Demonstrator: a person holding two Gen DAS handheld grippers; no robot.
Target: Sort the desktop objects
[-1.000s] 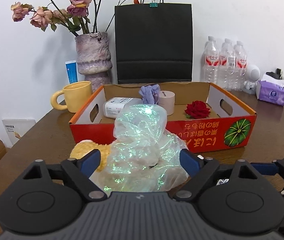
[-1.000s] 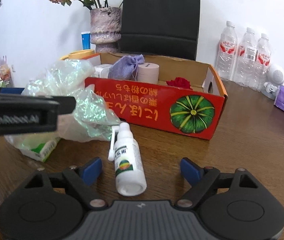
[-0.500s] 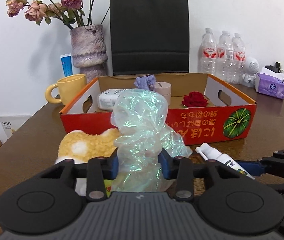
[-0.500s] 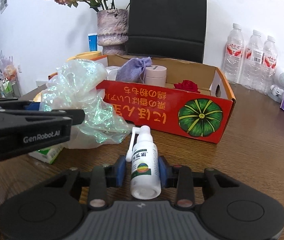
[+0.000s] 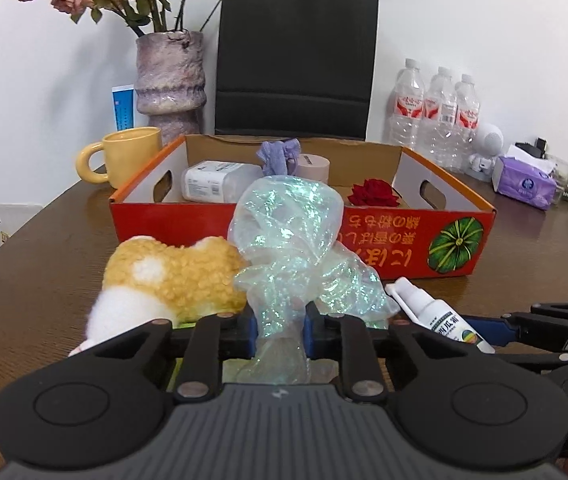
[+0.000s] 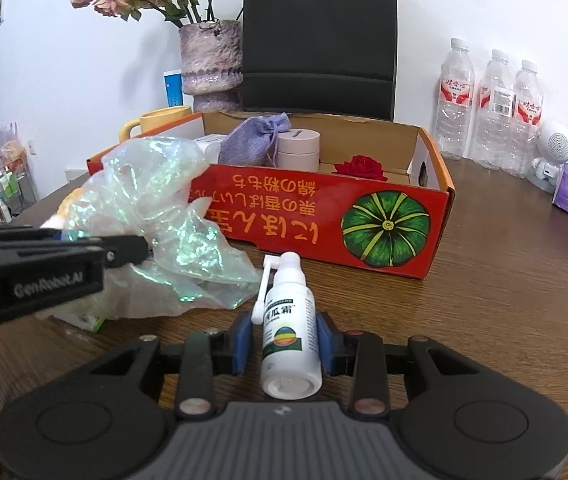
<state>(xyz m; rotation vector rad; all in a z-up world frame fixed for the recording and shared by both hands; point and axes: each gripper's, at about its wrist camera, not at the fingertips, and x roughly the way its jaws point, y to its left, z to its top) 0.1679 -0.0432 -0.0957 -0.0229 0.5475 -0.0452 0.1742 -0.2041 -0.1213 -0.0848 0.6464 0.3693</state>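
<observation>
An iridescent crumpled plastic bag (image 5: pixel 291 252) lies in front of the red cardboard box (image 5: pixel 403 240). My left gripper (image 5: pixel 280 330) is closing its jaws on the bag's lower part, and both pads press into the film. A white spray bottle (image 6: pixel 289 332) lies on the wooden table with its nozzle toward the box. My right gripper (image 6: pixel 284 342) is shut on the bottle's body. A yellow and white plush toy (image 5: pixel 168 280) lies left of the bag. The box holds a white pack (image 5: pixel 214 186), a purple pouch (image 6: pixel 254 142), a pink round jar (image 6: pixel 299 148) and a red rose (image 6: pixel 359 168).
Behind the box stand a yellow mug (image 5: pixel 126 156), a stone vase (image 5: pixel 170 80) of dried roses and a black paper bag (image 5: pixel 295 64). Water bottles (image 5: pixel 437 116), a small white robot figure (image 5: pixel 485 150) and a purple tissue pack (image 5: pixel 525 186) sit at the back right.
Both grippers went from wide open to closed: the left jaws squeezed in on the plastic bag, the right jaws clamped the spray bottle. The plush toy came into clearer view.
</observation>
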